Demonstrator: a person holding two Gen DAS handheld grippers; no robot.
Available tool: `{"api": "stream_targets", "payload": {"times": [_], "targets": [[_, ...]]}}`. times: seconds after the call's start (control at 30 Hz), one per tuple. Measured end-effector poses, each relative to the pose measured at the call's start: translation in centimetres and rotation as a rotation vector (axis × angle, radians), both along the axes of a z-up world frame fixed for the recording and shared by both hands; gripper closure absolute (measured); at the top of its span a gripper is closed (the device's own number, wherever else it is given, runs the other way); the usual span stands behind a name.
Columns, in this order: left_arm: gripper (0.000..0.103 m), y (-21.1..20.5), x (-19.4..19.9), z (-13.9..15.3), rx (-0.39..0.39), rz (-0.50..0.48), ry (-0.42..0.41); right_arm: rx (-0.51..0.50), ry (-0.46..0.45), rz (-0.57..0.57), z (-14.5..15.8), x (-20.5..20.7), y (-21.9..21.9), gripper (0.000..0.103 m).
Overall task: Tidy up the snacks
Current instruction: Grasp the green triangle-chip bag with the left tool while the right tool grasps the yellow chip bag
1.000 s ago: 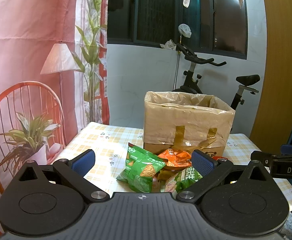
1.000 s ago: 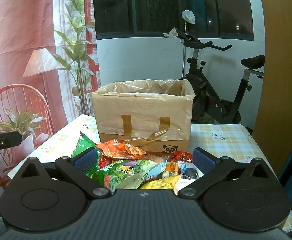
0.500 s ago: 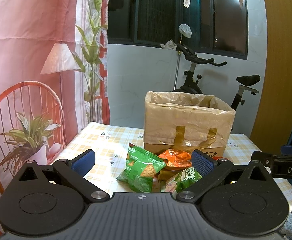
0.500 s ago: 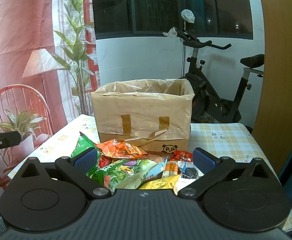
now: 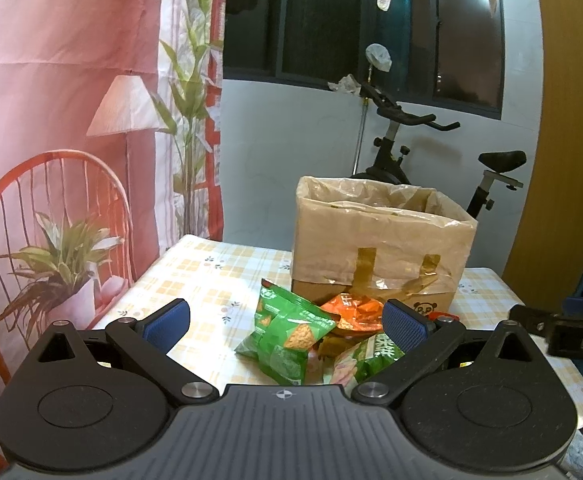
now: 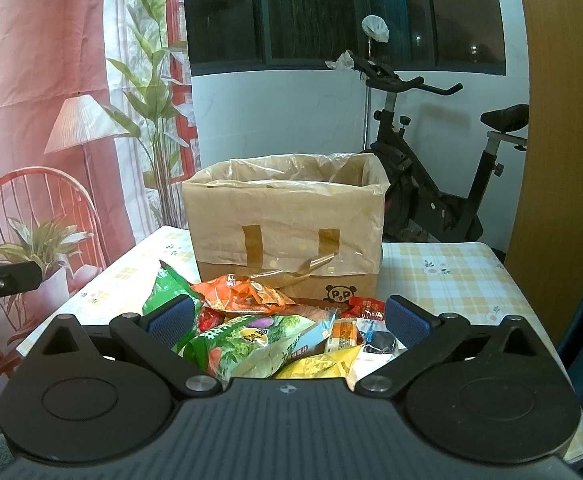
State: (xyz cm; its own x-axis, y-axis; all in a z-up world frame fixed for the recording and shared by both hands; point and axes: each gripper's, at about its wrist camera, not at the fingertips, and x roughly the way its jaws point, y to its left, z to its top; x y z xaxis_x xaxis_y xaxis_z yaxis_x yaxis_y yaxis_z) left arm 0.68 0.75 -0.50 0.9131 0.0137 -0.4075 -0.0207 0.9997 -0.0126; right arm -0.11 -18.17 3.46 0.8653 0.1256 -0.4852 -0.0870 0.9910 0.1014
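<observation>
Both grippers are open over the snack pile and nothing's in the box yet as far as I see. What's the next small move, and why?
Probably ease the left gripper down onto the green chip bag. It lies on the near left edge of the pile, largely uncovered, right between the open jaws. The lined box stands open just behind it.

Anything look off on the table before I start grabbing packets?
The snack packets lie in a loose overlapping heap in front of the cardboard box, none visibly inside it. A strip of brown tape on the box's front has peeled and hangs loose. Nothing looks spilled or torn.
</observation>
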Motion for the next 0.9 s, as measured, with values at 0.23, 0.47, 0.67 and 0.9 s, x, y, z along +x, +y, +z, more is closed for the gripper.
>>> {"api": "stream_targets", "payload": {"times": [0.23, 0.47, 0.67, 0.9], "targets": [[0.0, 1.0, 2.3, 0.2, 0.048, 0.084, -0.07, 0.025, -0.073, -0.111, -0.5, 2.2, -2.6, 0.0], [0.0, 1.3, 5.5, -1.8, 0.024, 0.061, -0.077, 0.053, -0.041, -0.168, -3.5, 5.3, -4.9, 0.0], [0.001, 0.6, 7.5, -5.2, 0.018, 0.012, -0.019, -0.007, 0.116, -0.09, -8.8, 6.3, -3.3, 0.003], [0.001, 1.0, 9.4, -7.9, 0.031, 0.026, 0.048, -0.001, 0.225, -0.021, -12.3, 7.7, -2.8, 0.009]]}}
